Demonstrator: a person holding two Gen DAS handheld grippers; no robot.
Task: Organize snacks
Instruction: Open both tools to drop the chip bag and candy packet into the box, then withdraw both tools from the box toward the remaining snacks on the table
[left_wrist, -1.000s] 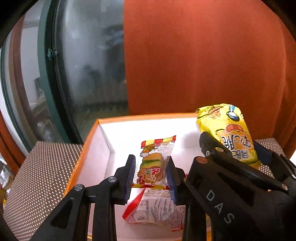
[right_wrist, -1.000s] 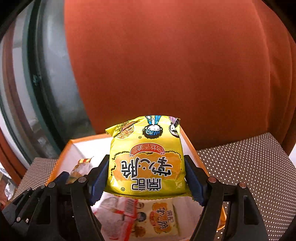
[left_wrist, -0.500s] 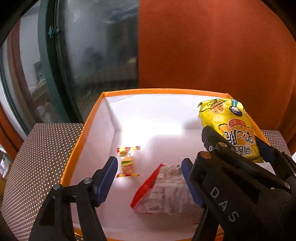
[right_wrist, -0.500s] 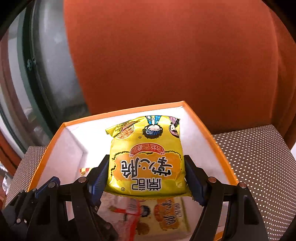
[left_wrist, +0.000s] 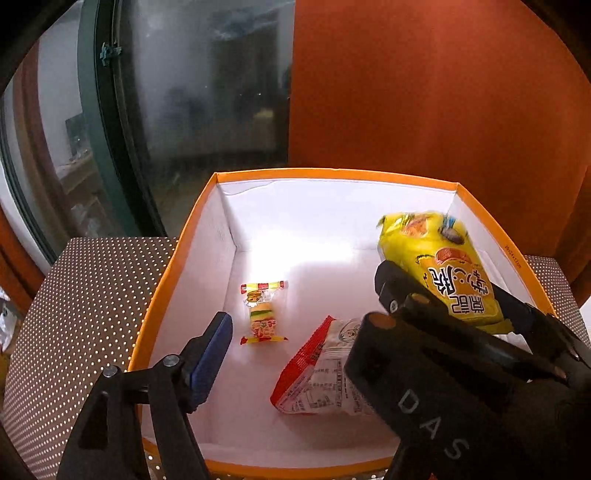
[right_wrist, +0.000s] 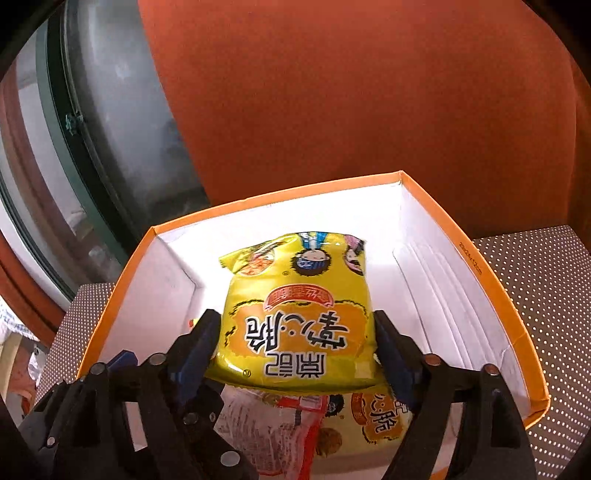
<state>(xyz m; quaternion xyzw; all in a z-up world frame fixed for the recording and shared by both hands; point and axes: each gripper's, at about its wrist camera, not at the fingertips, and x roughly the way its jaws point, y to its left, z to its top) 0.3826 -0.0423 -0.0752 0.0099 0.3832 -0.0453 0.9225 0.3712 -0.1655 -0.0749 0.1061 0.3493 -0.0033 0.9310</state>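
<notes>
An orange-rimmed box (left_wrist: 332, 173) with a white inside stands on a dotted surface. A small burger-print candy (left_wrist: 263, 314) lies on its floor beside a red-and-white packet (left_wrist: 317, 373). My left gripper (left_wrist: 291, 332) hangs over them with its jaws opening and nothing between them; its right finger is hidden behind my right gripper. My right gripper (right_wrist: 295, 332) holds a yellow snack bag (right_wrist: 295, 325) above the box (right_wrist: 280, 195). Its jaws are opening, but both pads still touch the bag's sides. A second yellow packet (right_wrist: 373, 421) lies under it.
The dotted tabletop (left_wrist: 92, 295) runs on either side of the box. An orange curtain (left_wrist: 443, 92) hangs right behind it, and a dark window with a green frame (left_wrist: 184, 92) is at the back left.
My left gripper opened and let go of the small candy, which now lies on the box floor. Both grippers came down towards the box. The yellow bag stays between the right fingers.
</notes>
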